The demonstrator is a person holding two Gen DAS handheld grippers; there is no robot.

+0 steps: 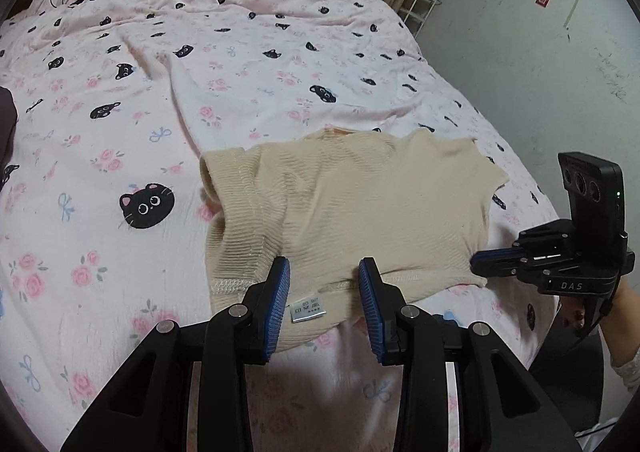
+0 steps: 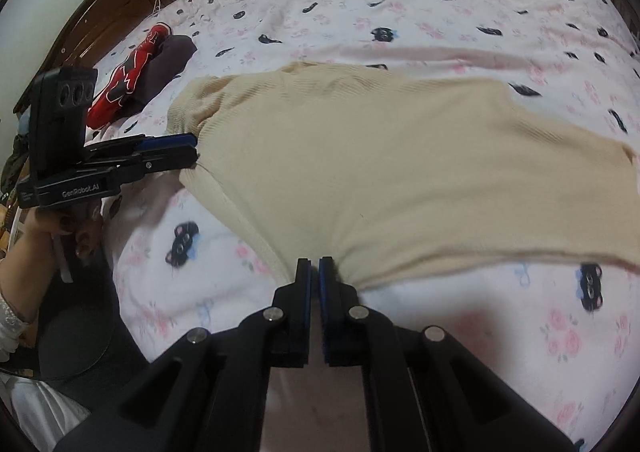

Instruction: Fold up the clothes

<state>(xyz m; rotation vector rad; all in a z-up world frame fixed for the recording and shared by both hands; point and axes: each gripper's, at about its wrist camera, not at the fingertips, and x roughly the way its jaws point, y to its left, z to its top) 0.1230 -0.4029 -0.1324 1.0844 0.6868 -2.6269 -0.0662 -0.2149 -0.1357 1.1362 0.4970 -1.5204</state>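
A beige ribbed knit top (image 1: 352, 212) lies spread on the bed; it also fills the middle of the right wrist view (image 2: 400, 172). My left gripper (image 1: 324, 272) is open, its blue pads on either side of the top's near hem, where a white label (image 1: 308, 310) shows. In the right wrist view the left gripper (image 2: 192, 148) reaches the top's left edge. My right gripper (image 2: 315, 264) is shut on the top's near edge, bunching the cloth. In the left wrist view it (image 1: 480, 262) sits at the top's right corner.
The bed has a pink cover (image 1: 120, 132) with black cat faces and roses. A red garment (image 2: 128, 80) and a dark garment (image 2: 168, 56) lie by the wooden headboard (image 2: 100, 12). A white wall (image 1: 540, 72) stands past the bed's right edge.
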